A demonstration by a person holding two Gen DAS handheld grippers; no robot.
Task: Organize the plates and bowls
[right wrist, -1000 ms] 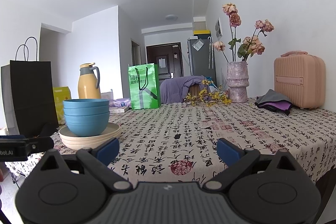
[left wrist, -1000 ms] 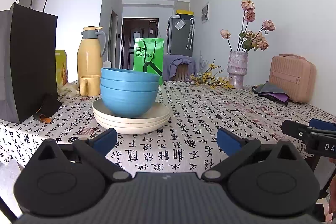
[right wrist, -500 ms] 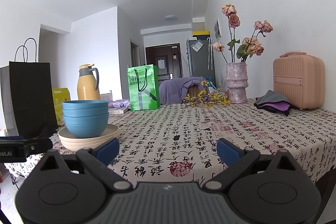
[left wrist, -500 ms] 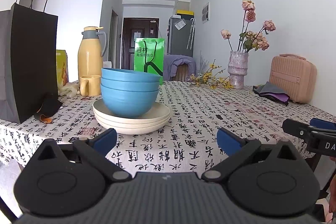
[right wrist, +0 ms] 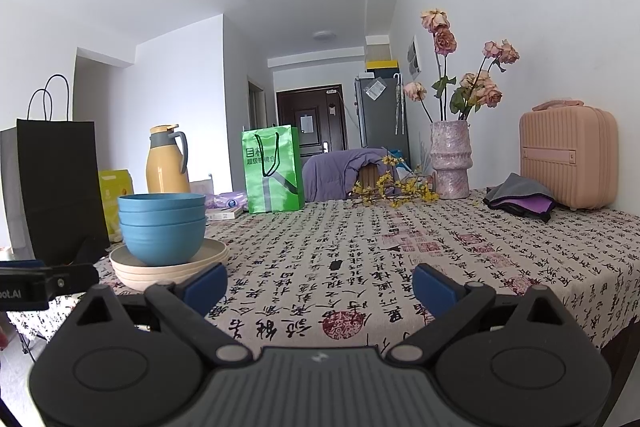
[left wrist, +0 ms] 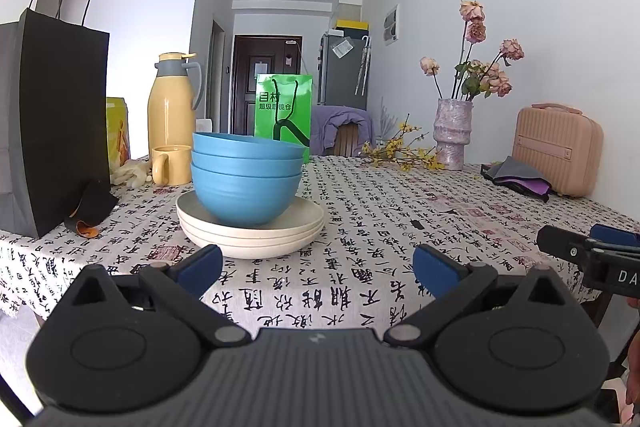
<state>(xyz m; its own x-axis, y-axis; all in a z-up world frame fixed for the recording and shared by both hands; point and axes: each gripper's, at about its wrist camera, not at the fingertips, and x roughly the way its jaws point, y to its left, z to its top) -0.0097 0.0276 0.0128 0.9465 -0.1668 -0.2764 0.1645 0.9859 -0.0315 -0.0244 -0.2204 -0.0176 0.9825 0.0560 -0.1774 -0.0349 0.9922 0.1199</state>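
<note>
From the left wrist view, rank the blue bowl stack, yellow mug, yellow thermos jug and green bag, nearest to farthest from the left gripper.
Measured from the left gripper:
1. Blue bowl stack: just ahead, left of centre, on the cream plates.
2. Yellow mug: behind the bowls, left.
3. Yellow thermos jug: right behind the mug.
4. Green bag: far end, centre.

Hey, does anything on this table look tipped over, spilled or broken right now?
Nothing stands out. The three stacked blue bowls sit upright and nested on the cream plate stack, with no spill on the printed tablecloth. The yellow thermos jug and speckled flower vase stand upright.
</note>
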